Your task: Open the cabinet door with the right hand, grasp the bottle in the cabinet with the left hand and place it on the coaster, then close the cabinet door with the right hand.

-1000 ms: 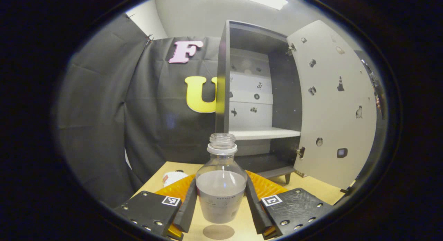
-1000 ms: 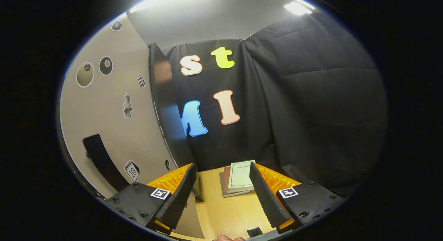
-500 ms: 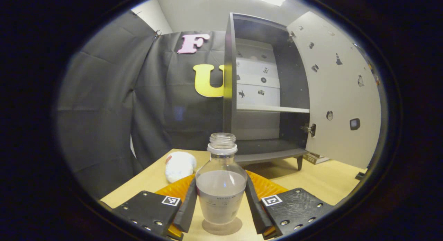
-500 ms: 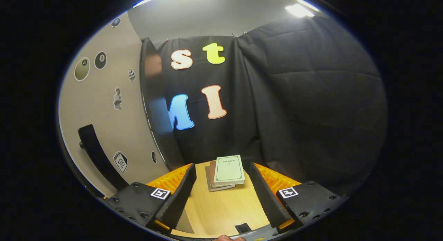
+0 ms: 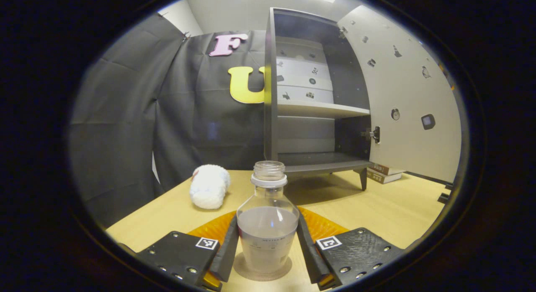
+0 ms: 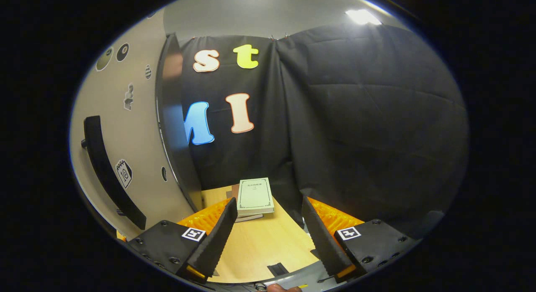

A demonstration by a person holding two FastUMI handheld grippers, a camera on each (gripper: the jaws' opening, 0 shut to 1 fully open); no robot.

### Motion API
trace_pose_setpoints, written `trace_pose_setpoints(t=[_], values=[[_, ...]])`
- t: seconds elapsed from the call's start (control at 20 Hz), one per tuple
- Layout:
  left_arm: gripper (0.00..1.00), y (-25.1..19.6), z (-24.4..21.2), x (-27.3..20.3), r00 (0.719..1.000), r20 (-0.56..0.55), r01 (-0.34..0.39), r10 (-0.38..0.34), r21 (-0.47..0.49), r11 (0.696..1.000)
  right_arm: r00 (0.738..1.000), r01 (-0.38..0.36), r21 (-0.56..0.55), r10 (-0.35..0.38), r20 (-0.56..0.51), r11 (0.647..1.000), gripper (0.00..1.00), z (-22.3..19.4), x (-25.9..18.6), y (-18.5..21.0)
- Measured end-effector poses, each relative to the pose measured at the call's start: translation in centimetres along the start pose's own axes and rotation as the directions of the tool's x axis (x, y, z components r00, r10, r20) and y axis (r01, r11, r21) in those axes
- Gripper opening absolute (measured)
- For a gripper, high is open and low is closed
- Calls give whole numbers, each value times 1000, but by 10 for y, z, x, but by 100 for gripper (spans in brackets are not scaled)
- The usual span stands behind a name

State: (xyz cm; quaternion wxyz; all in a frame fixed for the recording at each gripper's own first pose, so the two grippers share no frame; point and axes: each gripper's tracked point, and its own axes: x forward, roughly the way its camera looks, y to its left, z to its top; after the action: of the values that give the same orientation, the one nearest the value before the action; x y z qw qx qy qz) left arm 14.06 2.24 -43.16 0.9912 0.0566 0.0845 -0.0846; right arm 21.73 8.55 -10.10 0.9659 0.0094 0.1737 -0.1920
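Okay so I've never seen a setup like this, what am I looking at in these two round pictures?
A person holds a two-finger gripper in each hand; a fisheye camera rides on each. In the left gripper view, the left gripper is closed on an uncapped bottle of cloudy liquid, standing on a round coaster on the wooden table. Behind it stand the cabinet with its door open and a white fluffy thing. In the right gripper view, the right gripper is open and empty beside the door's handle, facing stacked books.

Bottle (image 5: 268,225) stood on coaster (image 5: 263,270) near, fluffy toy (image 5: 208,191) far left, open cabinet (image 5: 314,112) far right, books (image 6: 254,195) beside cabinet door (image 6: 125,158).
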Motion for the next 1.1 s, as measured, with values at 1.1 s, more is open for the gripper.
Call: trace_pose_setpoints(t=[1.1], values=[[84,14,69,-34,999,38,-28,30,-40,999,996,73,57,-76,37,996,98,-20,-6,-26]])
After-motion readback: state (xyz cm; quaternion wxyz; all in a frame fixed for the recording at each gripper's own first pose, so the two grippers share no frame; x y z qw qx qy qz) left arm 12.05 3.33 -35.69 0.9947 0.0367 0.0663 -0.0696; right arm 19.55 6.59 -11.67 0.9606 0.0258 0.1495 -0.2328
